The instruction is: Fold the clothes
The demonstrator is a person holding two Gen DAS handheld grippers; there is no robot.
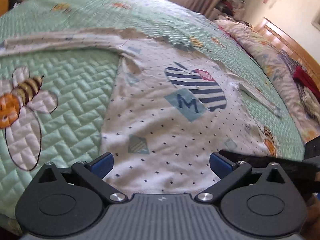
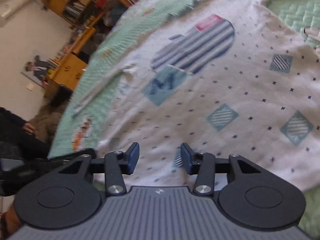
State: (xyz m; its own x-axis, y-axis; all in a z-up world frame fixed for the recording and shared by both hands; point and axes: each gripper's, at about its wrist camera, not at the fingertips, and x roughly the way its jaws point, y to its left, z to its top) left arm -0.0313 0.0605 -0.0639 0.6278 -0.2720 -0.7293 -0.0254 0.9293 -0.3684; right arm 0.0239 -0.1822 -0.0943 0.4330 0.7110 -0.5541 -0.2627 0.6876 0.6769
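**White shirt spread flat on the quilted bed, both claws empty above its hem**

Nearest the left wrist camera, the left claw (image 1: 161,165) stands wide apart, its blue pads (image 1: 102,164) hanging over the near hem of the white shirt (image 1: 160,124) with nothing between them. The right claw (image 2: 159,158) is about half apart, also over the shirt's lower edge, gripping nothing (its view is blurred).

The shirt lies face up on the bed's mint-green quilt (image 1: 76,108), dotted with small dark diamonds and teal patches. On its chest sit a navy-striped apple (image 1: 198,88) and a blue square with the letter M (image 1: 186,105). One sleeve (image 1: 60,42) stretches far out to the left in the left view; the other (image 1: 260,98) lies out to the right.

An embroidered bee (image 1: 22,98) is stitched on the quilt beside the shirt. Farther back, a floral duvet (image 1: 280,76) is bunched along the wooden headboard (image 1: 290,40). In the right view, wooden bookshelves (image 2: 80,12) crowd the far wall, with an air conditioner (image 2: 14,2) mounted high.
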